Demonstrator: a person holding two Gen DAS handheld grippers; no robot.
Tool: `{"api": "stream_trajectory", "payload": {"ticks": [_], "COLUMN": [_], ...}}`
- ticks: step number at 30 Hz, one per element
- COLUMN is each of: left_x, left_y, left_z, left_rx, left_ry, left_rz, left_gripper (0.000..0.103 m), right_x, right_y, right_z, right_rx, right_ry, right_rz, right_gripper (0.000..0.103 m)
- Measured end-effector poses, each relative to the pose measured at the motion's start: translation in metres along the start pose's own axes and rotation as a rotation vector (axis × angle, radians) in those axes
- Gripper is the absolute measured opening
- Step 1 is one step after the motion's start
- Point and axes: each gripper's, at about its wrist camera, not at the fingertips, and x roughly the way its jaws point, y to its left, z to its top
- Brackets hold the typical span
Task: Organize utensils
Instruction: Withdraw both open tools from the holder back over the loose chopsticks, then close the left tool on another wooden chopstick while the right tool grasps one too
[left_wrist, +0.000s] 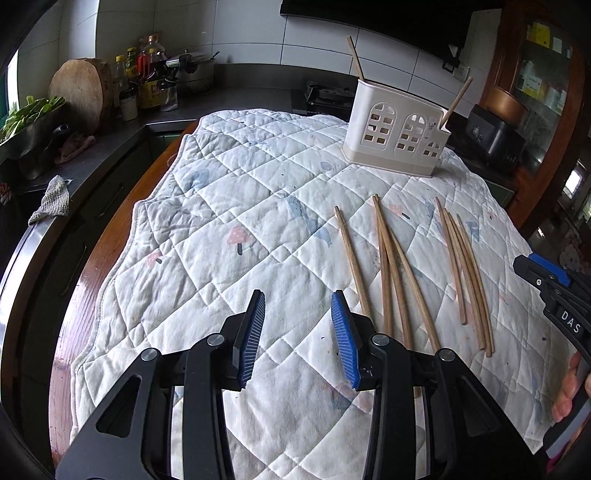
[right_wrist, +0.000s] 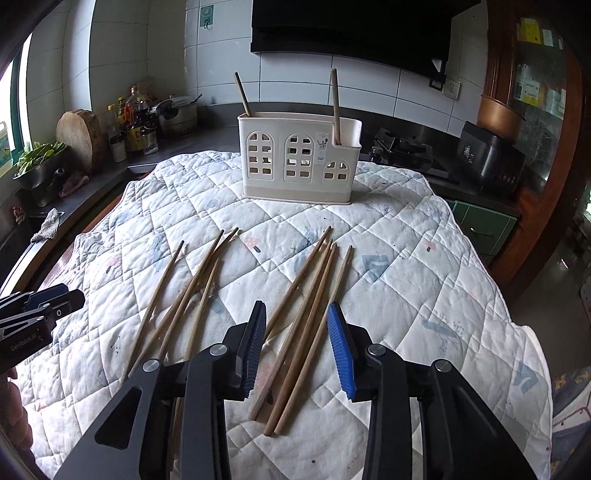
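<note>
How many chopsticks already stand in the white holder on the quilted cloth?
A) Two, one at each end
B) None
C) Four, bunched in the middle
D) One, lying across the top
A: the right wrist view shows two chopsticks rising from the white holder, one at each end, the rest lying loose on the quilted cloth.

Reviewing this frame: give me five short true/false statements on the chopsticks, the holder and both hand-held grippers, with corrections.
1. Two chopsticks already stand in the white holder. True.
2. The loose chopsticks lie in one tidy bundle. False: two separate groups lie on the quilt.
3. The right hand-held gripper is clamped on a chopstick. False: chopsticks lie between its pads, which are not pressing on them.
4. The left hand-held gripper holds nothing. True.
5. The holder lies tipped over. False: it stands upright.
</note>
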Motion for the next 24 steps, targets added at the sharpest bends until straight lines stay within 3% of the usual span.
{"api": "stream_trajectory", "payload": {"ticks": [12, 24], "left_x": [0.013, 0.014], "left_y": [-0.002, -0.007], "left_z": [-0.015, -0.027], "left_rx": [-0.017, -0.058], "left_ry": [0.047, 0.08], "left_rz": [-0.002, -0.056], "left_gripper": [0.037, 0.036], "right_x": [0.011, 0.024], "right_y": [-0.023, -0.018], "right_z": [-0.035, -0.049], "right_rx": [0.095, 0.13], "right_ry": [0.087, 0.129], "right_rz": [0.02, 0.078], "right_gripper": [0.014, 0.007]}}
